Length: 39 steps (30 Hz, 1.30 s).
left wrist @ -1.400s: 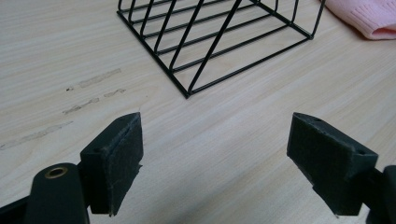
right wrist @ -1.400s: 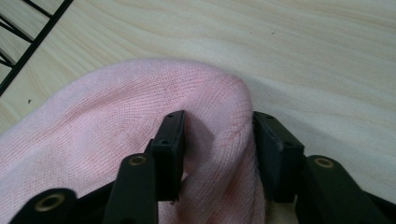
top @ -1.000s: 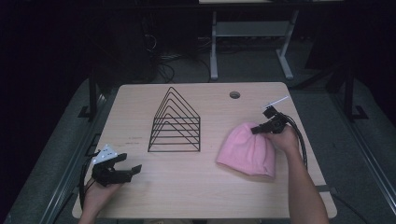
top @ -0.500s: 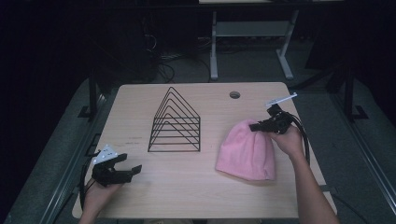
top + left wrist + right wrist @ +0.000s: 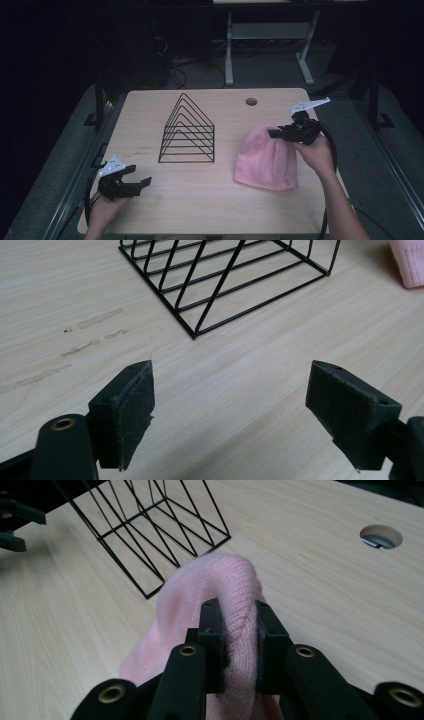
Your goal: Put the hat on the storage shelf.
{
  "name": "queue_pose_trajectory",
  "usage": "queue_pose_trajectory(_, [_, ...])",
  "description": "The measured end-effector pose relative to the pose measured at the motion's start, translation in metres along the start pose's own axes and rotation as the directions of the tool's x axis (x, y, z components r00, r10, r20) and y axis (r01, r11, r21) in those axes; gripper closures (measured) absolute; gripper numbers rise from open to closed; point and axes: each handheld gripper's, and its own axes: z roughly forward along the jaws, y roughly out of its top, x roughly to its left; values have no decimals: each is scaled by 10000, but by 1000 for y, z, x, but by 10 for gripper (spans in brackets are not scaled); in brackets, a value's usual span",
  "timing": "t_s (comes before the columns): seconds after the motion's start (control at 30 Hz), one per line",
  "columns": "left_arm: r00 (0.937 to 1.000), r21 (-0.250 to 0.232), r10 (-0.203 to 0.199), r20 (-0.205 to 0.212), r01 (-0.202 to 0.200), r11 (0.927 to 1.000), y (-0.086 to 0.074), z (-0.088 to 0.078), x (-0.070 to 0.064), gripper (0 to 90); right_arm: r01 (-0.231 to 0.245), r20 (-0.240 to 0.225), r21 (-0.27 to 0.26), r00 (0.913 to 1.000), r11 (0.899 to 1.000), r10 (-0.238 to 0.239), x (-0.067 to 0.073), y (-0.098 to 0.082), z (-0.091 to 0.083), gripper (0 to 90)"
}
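right tool point(image 5: 274, 133): jaws pressed onto a fold at the crown of the pink knit hat point(image 5: 267, 160); in the right gripper view the fabric bulges up between the two pads point(image 5: 215, 630).
left tool point(image 5: 142, 181): jaws spread wide with nothing between them, held low over the near left part of the tabletop point(image 5: 225, 205); unchanged from a second ago.
change noted: compared with the earlier high views, the right tool sits higher and the hat's crown is drawn up into a peak, where it lay flatter before.
hat position: right half of the tabletop, brim end resting on the wood nearer the person, crown end lifted in the pinch.
meaning for the work: judged as the start of a lift; the grip appears secure, though most of the hat is not yet clear of the surface.
surroundings: black wire rack point(image 5: 188, 131) of nested triangles stands upright at the centre, apart from the hat; a round cable hole point(image 5: 251, 101) lies beyond it.
markings: no brand, label or readable writing found on hat, rack or tools; faint scuff marks point(image 5: 92, 332) on the wood.
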Motion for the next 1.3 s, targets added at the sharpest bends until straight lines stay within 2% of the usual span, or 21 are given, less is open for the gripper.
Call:
queue_pose_trajectory(0.1, [10000, 25, -15, 4, 15, 10000, 0, 1, -1, 191, 78, 15, -63, 10000, 9999, -78, 7, 4, -8, 777])
queue_pose_trajectory(0.23, [10000, 2, 11, -13, -11, 10000, 0, 0, -1, 191, 257, 55, -296, 9997, 9992, -255, 11, 8, -17, 778])
queue_pose_trajectory(0.37, [10000, 14, 88, -9, -88, 10000, 0, 0, -1, 194, 331, 68, -642, 9994, 9974, -327, 16, 14, -29, 778])
queue_pose_trajectory(0.53, [10000, -37, -20, 82, 20, 10000, 0, 1, -2, 196, 535, 26, -1090, 9986, 9926, -536, 23, 22, -42, 778])
queue_pose_trajectory(0.67, [9994, -195, -150, 311, 157, 9997, 2, 0, -4, 196, 670, -28, -1424, 9977, 9875, -681, 28, 28, -52, 778])
queue_pose_trajectory(0.83, [9986, -305, -196, 484, 211, 9993, 5, -1, -5, 197, 621, -301, -2044, 9971, 9769, -697, 32, 32, -63, 778])
queue_pose_trajectory(1.07, [9961, -446, -333, 818, 371, 9983, 11, -3, -7, 205, 726, -446, -2438, 9953, 9671, -859, 39, 37, -71, 778])
queue_pose_trajectory(1.2, [9940, -565, -167, 1077, 229, 9981, 19, -4, -11, 212, 865, -600, -2753, 9925, 9575, -1069, 42, 40, -76, 778])
queue_pose_trajectory(1.3, [9881, -748, 7, 1540, 109, 9971, 29, -4, -18, 212, 944, -649, -2783, 9910, 9558, -1168, 45, 43, -79, 778])
